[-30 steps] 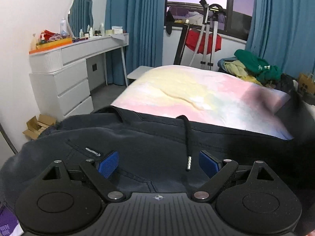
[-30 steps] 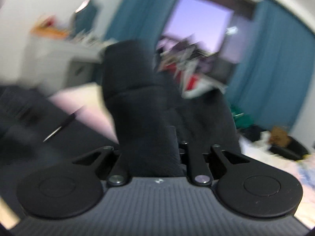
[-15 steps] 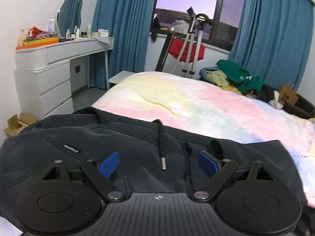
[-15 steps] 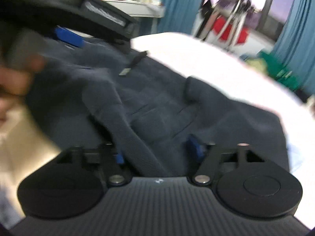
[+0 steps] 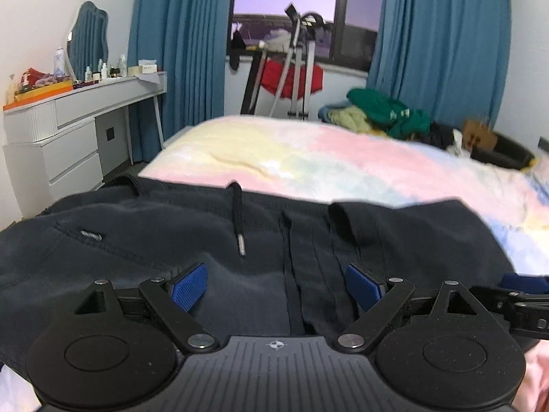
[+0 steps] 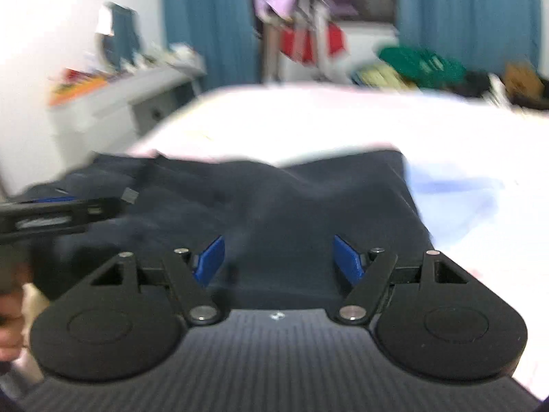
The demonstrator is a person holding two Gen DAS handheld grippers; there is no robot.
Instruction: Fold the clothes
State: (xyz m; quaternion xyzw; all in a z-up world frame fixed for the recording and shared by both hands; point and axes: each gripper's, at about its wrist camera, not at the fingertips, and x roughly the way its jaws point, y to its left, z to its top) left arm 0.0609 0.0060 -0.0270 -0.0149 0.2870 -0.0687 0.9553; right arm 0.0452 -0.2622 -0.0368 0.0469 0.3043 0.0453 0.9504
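A dark navy garment [image 5: 171, 240] with a drawstring [image 5: 237, 216] lies spread on the near part of the pastel bed [image 5: 308, 151]. My left gripper [image 5: 276, 283] is open and empty, low over the garment's middle. My right gripper [image 6: 278, 257] is open and empty over the garment's right part [image 6: 308, 199]; that view is blurred. The left gripper shows at the left edge of the right wrist view [image 6: 58, 213]. The right gripper's finger shows at the right edge of the left wrist view [image 5: 521, 292].
A white dresser [image 5: 68, 130] with bottles and a mirror stands at left. A pile of green and yellow clothes [image 5: 381, 116] lies at the bed's far side. A drying rack [image 5: 291, 79] stands by the window with blue curtains.
The right gripper let go of the dark fabric it held up, laid it on the bed, and opened. The garment now lies flatter. The left gripper stayed open and shifted a little.
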